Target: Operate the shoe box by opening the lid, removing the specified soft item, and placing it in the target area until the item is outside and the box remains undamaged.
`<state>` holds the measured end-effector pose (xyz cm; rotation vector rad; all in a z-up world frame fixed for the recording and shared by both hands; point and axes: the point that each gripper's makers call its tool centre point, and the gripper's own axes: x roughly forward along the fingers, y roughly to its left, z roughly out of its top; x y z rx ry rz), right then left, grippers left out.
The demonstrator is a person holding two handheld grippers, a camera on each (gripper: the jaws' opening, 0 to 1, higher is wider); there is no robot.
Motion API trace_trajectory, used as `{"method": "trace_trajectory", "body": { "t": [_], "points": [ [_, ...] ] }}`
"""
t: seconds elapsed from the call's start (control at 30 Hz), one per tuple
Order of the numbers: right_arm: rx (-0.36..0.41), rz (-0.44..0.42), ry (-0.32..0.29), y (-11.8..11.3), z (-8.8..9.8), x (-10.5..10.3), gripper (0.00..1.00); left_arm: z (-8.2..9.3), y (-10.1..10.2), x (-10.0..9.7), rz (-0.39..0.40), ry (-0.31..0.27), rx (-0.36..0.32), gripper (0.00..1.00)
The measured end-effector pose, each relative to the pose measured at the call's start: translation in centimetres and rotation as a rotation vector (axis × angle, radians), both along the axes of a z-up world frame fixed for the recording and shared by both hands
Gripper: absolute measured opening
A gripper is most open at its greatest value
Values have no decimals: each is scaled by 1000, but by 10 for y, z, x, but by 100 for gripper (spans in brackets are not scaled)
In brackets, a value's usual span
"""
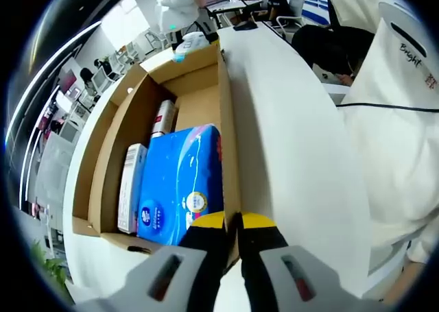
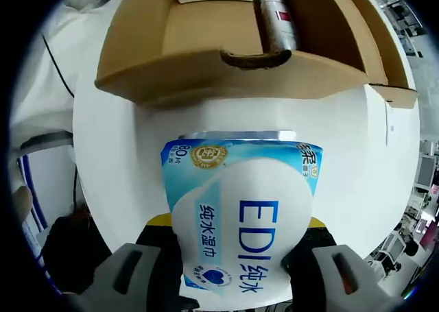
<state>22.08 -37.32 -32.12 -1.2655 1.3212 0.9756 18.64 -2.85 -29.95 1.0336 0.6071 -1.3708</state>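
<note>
With the shoe box (image 1: 164, 113) already standing open on the white tabletop (image 1: 288, 140), the opening step looks done; no lid is closed over it in either view. The left gripper (image 1: 233, 223) has its yellow-tipped jaws pinched narrow on the near cardboard wall of the box, apparently steadying it. Inside, in the left gripper view, lie a blue tissue pack (image 1: 182, 185), a slim white carton (image 1: 130, 185) beside it, and a red-and-white tube (image 1: 163, 118) further back.

In the right gripper view, the right gripper (image 2: 233, 240) holds a soft blue-and-white pack of wet wipes (image 2: 240, 216) between its jaws, closed on the pack's lower part. The pack hangs clear of the box, over bare tabletop (image 2: 123, 154), with the box's outer wall (image 2: 226, 72) just beyond it. A cut-out handle notch shows in that wall, and a bottle (image 2: 274, 14) rests inside behind it.

Judgement: removal appears complete, since the wipes are outside the box. Whether this is the specified item cannot be confirmed from the task wording. What is left is setting the pack down in the target area; no marked area is visible. Cardboard shows no tears or crushing where visible, though the left jaws' pinch on the wall deserves watching.

A person in white clothing (image 1: 398, 120) stands at the tabletop's far side.
</note>
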Motion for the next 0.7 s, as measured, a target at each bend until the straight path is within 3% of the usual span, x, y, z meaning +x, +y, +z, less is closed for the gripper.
{"method": "trace_trajectory", "body": {
  "t": [0.33,0.43,0.5,0.53,0.57,0.6,0.67,0.7],
  "points": [
    [-2,12,23,-4,-13,-1,61,-1,0,0,-2,2,2,5],
    [17,-25,29,-2,-12,-2,61,-2,0,1,-3,1,7,6],
    [28,-14,26,-2,-12,-3,61,-13,-5,1,-29,-8,17,6],
    [29,-10,25,-5,-13,-1,61,-15,-6,0,-25,-3,32,5],
    [29,-8,24,-6,-13,0,61,-13,-2,-1,34,34,49,5],
    [31,-5,23,-5,-13,0,61,-12,-4,1,30,39,38,5],
    [37,-8,28,-7,-14,1,61,-11,-3,2,-16,14,51,6],
    [38,-10,30,-7,-14,1,61,-7,-3,4,-31,-39,53,7]
  ]
}}
